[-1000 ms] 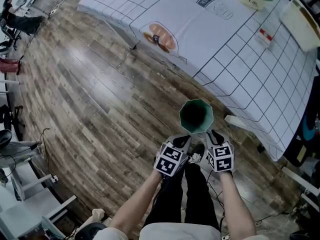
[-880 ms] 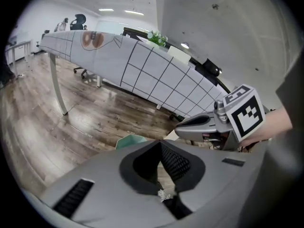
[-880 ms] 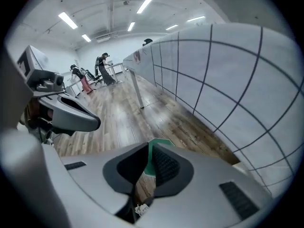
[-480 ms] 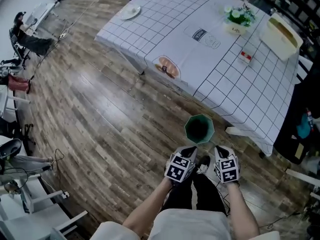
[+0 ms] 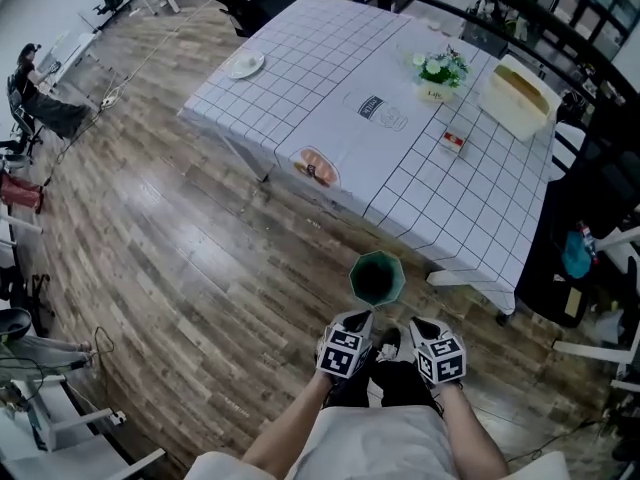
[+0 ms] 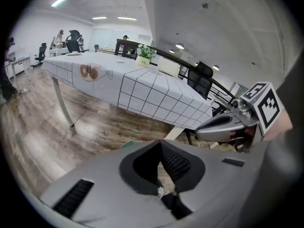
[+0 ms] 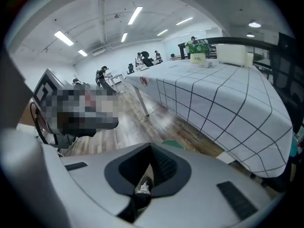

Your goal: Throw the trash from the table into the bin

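Both shut, left gripper (image 5: 360, 320), right gripper (image 5: 418, 325), bin (image 7: 172, 144) mostly behind jaws

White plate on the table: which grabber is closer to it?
Left. Both are far from the white plate, down by the green bin, but the left gripper is on the plate's side and the right gripper sits farther right.

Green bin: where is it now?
Head view, lower centre: the green bin stands on the wood floor, just off the near edge of the checked table, ahead of the left gripper and right gripper.
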Action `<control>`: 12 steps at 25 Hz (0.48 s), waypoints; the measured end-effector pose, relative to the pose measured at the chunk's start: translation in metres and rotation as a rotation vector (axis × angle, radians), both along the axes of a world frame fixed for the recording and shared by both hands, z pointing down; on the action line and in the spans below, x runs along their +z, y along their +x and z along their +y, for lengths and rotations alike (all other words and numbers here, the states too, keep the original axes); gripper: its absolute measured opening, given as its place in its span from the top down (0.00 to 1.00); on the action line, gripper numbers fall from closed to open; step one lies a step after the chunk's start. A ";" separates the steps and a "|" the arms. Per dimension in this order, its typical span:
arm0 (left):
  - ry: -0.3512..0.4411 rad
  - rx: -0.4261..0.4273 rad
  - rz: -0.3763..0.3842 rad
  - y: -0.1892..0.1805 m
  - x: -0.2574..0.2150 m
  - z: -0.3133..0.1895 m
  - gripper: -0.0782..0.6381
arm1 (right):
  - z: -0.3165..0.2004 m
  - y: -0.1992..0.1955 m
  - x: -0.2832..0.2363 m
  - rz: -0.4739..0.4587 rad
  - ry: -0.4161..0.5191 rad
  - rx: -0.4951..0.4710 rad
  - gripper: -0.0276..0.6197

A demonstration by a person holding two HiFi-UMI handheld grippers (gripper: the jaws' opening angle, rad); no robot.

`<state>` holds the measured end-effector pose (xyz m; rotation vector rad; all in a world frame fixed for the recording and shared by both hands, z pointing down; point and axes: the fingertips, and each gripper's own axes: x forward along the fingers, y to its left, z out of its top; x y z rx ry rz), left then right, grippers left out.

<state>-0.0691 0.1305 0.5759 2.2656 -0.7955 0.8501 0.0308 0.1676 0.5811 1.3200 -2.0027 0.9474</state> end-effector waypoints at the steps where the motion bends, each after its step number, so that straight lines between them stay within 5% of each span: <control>1: -0.004 -0.001 -0.014 -0.004 0.001 0.002 0.86 | 0.002 -0.002 0.002 0.007 -0.008 -0.013 0.93; 5: 0.021 -0.002 -0.041 -0.012 -0.003 0.001 0.86 | 0.000 -0.008 0.002 0.018 -0.016 -0.035 0.93; 12: 0.050 -0.015 0.038 -0.001 -0.037 -0.030 0.86 | -0.015 -0.020 -0.005 0.017 -0.044 -0.139 0.93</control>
